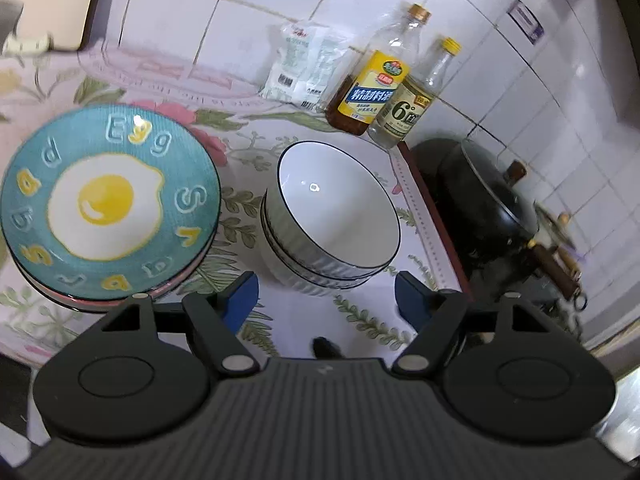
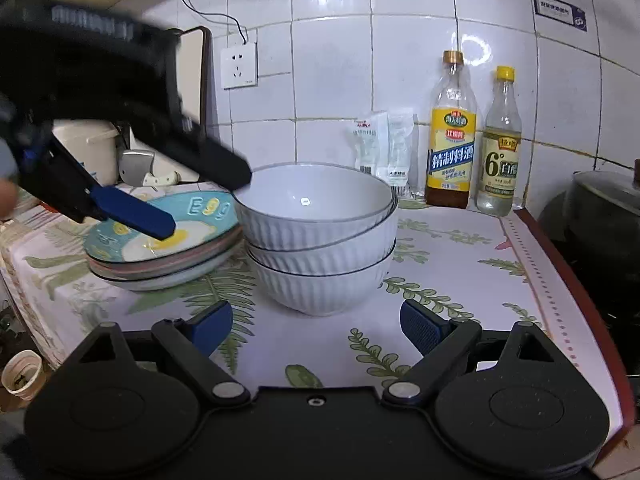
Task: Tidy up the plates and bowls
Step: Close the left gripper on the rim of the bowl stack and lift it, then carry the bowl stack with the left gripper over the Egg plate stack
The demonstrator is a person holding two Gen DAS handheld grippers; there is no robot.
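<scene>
With plates [image 2: 160, 256] and bowls [image 2: 320, 248] each stacked side by side, sorting appears complete; left gripper [image 1: 326, 296] and right gripper [image 2: 316, 326] stand wide, empty.

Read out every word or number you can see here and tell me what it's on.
"Egg": top plate, raised letters; other rim letters unclear.
"精制料酒": yellow-label bottle.
"6°": clear bottle; remaining print too small.
Packets and wall sign: too blurred to read.

Glossy white square wall tiles [image 2: 332, 72] fill the upper frame, catching a bright light glare at top centre. A white wall socket [image 2: 239, 65] sits at upper left. Below spreads a leaf-printed floral tablecloth [image 2: 452, 280].
</scene>
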